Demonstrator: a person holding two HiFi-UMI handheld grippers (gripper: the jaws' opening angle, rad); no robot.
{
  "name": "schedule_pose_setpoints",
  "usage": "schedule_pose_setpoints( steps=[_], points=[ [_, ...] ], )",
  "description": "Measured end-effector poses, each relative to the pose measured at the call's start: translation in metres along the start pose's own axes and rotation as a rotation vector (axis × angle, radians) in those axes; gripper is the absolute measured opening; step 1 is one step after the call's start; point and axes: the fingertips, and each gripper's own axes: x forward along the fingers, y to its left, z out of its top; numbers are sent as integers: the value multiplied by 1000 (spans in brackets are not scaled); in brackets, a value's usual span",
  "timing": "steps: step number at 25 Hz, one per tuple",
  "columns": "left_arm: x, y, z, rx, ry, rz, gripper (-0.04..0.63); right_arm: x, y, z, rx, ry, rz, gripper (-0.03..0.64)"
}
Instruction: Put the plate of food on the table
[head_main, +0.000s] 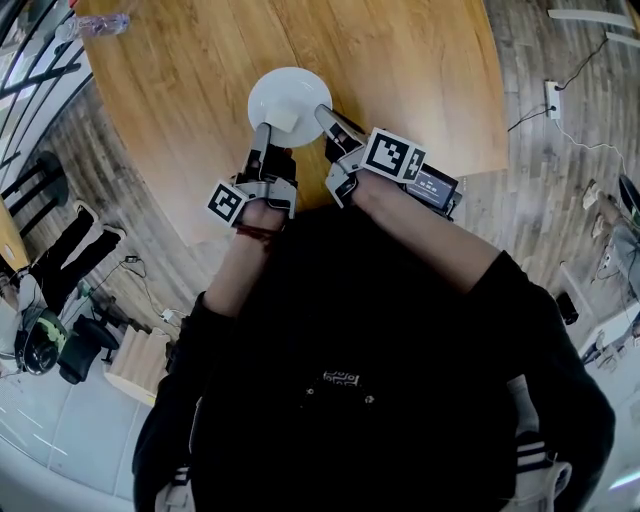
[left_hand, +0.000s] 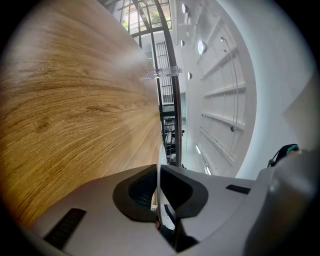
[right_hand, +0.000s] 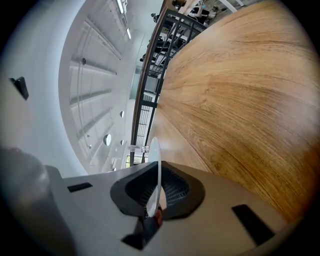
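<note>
A white round plate (head_main: 288, 103) hangs over the wooden table (head_main: 180, 120) near its front edge, held by both grippers. My left gripper (head_main: 262, 133) is shut on the plate's near-left rim and my right gripper (head_main: 325, 115) is shut on its near-right rim. In the left gripper view the plate's rim (left_hand: 158, 172) shows edge-on, pinched between the dark pads of the left gripper (left_hand: 157, 197). The right gripper view shows the same: the thin white rim (right_hand: 156, 165) clamped in the right gripper (right_hand: 156, 192). A pale piece of food (head_main: 283, 124) lies on the plate's near side.
A clear plastic bottle (head_main: 98, 25) lies at the table's far left corner, also seen as a bottle (left_hand: 162, 74) beyond the table edge. A black railing (head_main: 30, 60) runs past the table's left side. Cables and a socket (head_main: 552, 98) lie on the floor at right.
</note>
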Motion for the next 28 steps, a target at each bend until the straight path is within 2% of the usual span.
schedule_pose_setpoints(
  steps=[4, 10, 18, 23, 28],
  points=[
    [3, 8, 12, 29, 17, 12, 18, 12, -7, -5, 28, 5, -1, 32],
    [6, 23, 9, 23, 41, 25, 18, 14, -22, -6, 27, 20, -18, 31],
    [4, 47, -2, 76, 112, 102, 17, 9, -51, -17, -4, 60, -80, 32],
    [9, 63, -8, 145, 183, 153, 18, 12, -78, -21, -37, 104, -154, 42],
    [6, 84, -8, 222, 239, 226, 20, 13, -87, -23, -50, 112, -183, 41]
  ],
)
